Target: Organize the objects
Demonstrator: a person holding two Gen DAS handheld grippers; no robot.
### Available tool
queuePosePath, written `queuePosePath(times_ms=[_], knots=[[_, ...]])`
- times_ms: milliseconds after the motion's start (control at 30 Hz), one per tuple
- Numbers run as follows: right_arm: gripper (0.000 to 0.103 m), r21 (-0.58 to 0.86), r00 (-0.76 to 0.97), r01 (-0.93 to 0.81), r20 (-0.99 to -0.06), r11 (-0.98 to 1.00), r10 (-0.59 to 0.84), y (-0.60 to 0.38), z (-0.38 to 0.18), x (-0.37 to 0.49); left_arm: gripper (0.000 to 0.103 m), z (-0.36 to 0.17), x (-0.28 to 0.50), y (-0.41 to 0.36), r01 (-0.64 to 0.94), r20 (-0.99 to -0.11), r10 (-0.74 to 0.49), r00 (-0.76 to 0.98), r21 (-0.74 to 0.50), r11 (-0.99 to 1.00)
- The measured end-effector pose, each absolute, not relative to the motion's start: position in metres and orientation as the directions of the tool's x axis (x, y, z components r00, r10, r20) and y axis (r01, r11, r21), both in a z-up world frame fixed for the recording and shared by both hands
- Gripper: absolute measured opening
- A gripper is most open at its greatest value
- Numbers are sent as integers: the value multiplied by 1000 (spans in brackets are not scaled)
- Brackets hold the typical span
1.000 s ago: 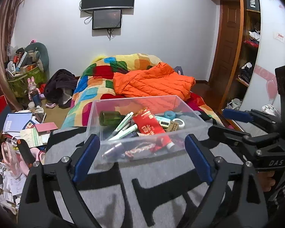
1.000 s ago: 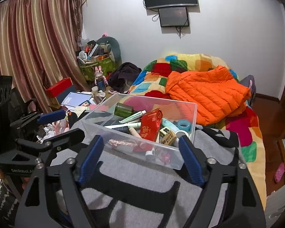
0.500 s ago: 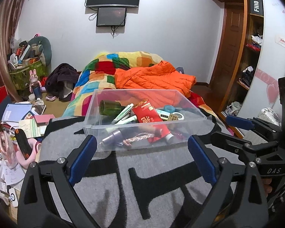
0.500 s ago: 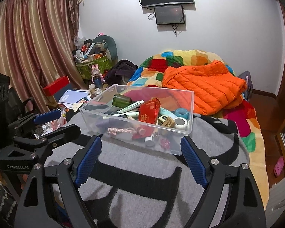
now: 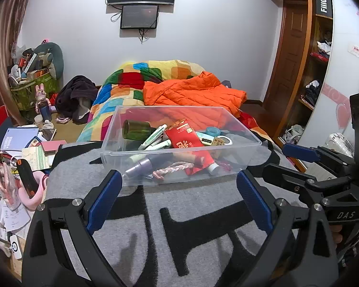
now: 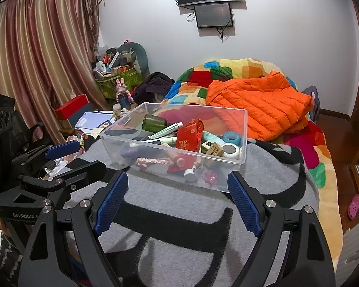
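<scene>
A clear plastic bin (image 5: 112, 153) (image 6: 241, 153) stands on a grey and black blanket (image 5: 155, 227) (image 6: 179, 239). It holds a green bottle (image 5: 135, 129) (image 6: 154, 122), a red packet (image 5: 183, 138) (image 6: 190, 137), white tubes (image 5: 153, 136), tape rolls (image 6: 232, 138), a pink braided rope (image 5: 173, 168) (image 6: 150, 161) and other small items. My left gripper (image 5: 178, 191) is open and empty, just short of the bin. My right gripper (image 6: 177, 192) is open and empty, also in front of the bin. Each shows in the other's view, the right gripper (image 5: 289, 157) and the left gripper (image 6: 81, 154).
An orange jacket (image 5: 193, 93) (image 6: 258, 105) lies on a patchwork quilt (image 5: 131, 79) behind the bin. Books, papers and a pink object (image 5: 28, 148) clutter the floor at left. A wardrobe (image 5: 323, 71) stands at right. Curtains (image 6: 36, 59) hang at left.
Both grippers have drawn back from the bin, which now sits farther ahead with more blanket in front. Both stay open and empty.
</scene>
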State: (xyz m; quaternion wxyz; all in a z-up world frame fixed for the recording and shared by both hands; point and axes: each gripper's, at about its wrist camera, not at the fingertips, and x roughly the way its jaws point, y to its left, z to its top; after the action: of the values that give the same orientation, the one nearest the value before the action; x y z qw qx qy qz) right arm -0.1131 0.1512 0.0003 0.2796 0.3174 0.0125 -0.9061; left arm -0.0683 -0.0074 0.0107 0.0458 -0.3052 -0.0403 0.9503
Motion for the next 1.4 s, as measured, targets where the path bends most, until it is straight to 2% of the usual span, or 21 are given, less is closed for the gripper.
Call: queuePosePath(times_ms=[1400], knots=[[83,181,-647,504,-568,-844,-508,158,4,-113,98,10,-69,-13,-67,-586,134,-799,-135,-989]])
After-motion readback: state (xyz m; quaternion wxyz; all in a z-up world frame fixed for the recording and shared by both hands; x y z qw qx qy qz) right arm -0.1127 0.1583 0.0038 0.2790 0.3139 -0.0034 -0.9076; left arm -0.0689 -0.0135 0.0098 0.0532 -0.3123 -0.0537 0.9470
